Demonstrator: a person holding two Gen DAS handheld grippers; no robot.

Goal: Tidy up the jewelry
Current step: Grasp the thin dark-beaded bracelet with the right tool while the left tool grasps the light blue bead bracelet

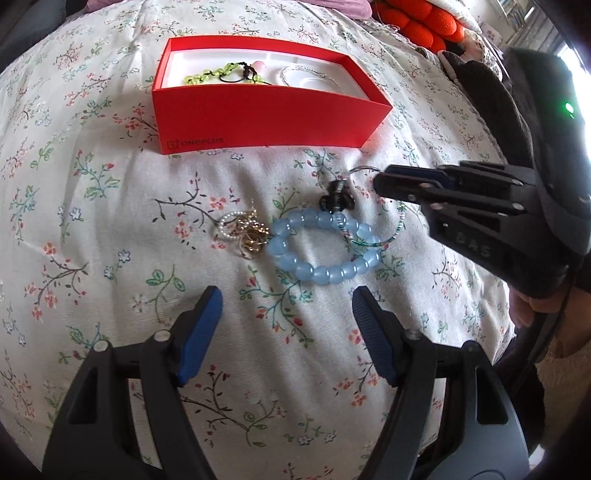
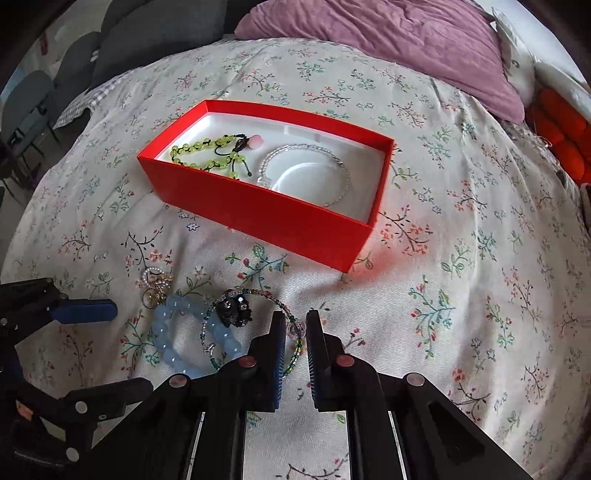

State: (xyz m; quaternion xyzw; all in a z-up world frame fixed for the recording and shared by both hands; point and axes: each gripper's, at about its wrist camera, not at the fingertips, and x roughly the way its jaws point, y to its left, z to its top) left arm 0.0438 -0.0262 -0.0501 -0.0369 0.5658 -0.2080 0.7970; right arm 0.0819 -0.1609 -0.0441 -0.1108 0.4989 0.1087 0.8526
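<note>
A red box [image 1: 266, 118] [image 2: 280, 221] on the floral bedspread holds a green bead bracelet [image 1: 207, 75] [image 2: 207, 153] and a thin silver bracelet [image 1: 310, 74] [image 2: 332, 177]. In front of it lie a light blue bead bracelet [image 1: 321, 258] [image 2: 173, 332], a small pearl and gold cluster [image 1: 243, 230] [image 2: 157, 286], and a thin beaded wire bracelet with a black charm [image 1: 336, 197] [image 2: 234, 312]. My left gripper [image 1: 286, 332] is open just short of the blue bracelet. My right gripper [image 2: 295, 328] [image 1: 380, 181] has its jaws nearly closed around the wire bracelet's thin band.
A purple pillow [image 2: 388, 48] lies at the back of the bed. An orange knobbly cushion [image 1: 417, 22] [image 2: 557, 125] sits at the far right. Dark grey cushions [image 2: 147, 33] lie at the back left.
</note>
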